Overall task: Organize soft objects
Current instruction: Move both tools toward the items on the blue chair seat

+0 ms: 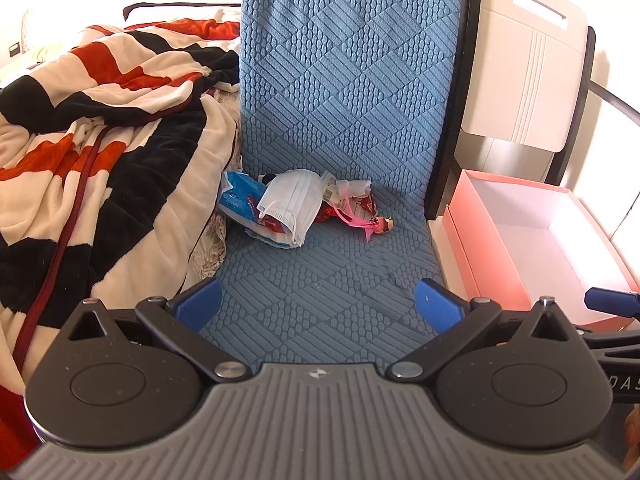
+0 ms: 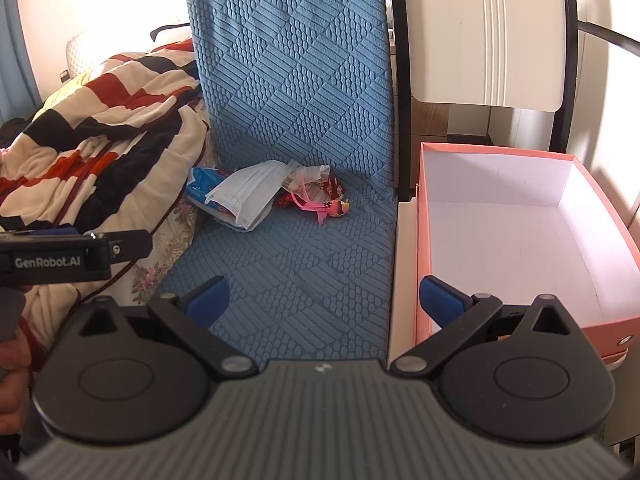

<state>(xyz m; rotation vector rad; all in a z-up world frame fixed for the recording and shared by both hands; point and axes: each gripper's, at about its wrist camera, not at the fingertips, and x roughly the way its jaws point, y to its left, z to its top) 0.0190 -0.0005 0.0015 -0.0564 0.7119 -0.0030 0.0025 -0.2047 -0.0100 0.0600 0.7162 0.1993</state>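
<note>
Nearest the cameras, both tools are seen with jaws spread wide and nothing between them: the left tool [image 1: 319,300] is held over the front of the blue quilted seat cover [image 1: 320,304], and the right tool [image 2: 324,300] is held over the seam between that seat and the pink box [image 2: 520,240]. Neither tool is touching any object.

Beyond the tools, at the back of the seat where it meets the backrest, a small heap of soft items is found. A white face mask [image 1: 290,200] lies on top, draped over a blue printed packet [image 1: 236,200]; just beside it on the right are a red patterned pouch [image 1: 360,206] with a barcode tag, and a small pink doll [image 1: 380,225] with ribbon trailing toward the front. The items touch and overlap one another.

Handling is judged as follows: all pieces appear very light and limp, so little grip force should be needed. The mask is expected to fold and slip; a pinch across its pleated middle or bunched edge is judged safer than the thin ear loop. The packet looks like slick film and may slide. The doll is best taken by its body, not the ribbon.

To the right, the pink box stands open and empty, well apart from the heap. A striped blanket [image 1: 100,120] is piled at far left.
</note>
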